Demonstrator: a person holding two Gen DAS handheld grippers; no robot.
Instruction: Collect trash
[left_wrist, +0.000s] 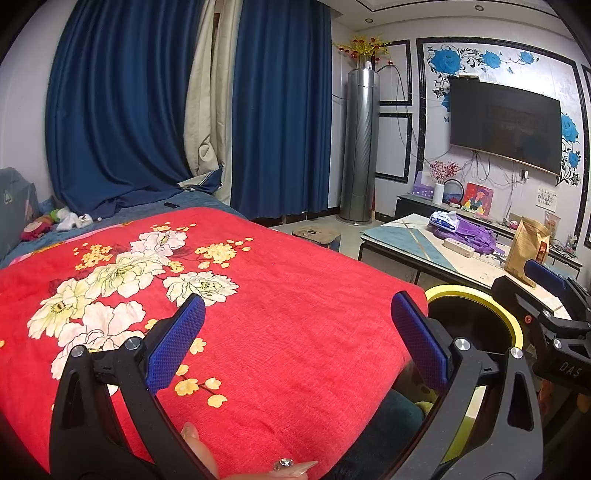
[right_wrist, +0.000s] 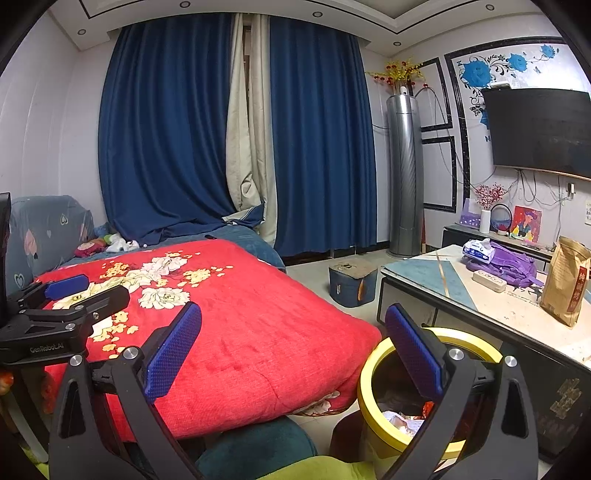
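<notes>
We held both tools spread and empty: the left tool (left_wrist: 297, 338) above the red quilt (left_wrist: 280, 306), the right tool (right_wrist: 293, 349) over its edge. The bin (right_wrist: 373, 402), trash inside, stood at four o'clock between bed and surface (right_wrist: 517, 314). A stool (right_wrist: 352, 282) blocked the floor at one o'clock. The left tool read "GenRobot.AI".

Left hand-held gripper (left_wrist: 297, 339) spread wide, empty; right hand-held gripper (right_wrist: 293, 347) likewise.
</notes>
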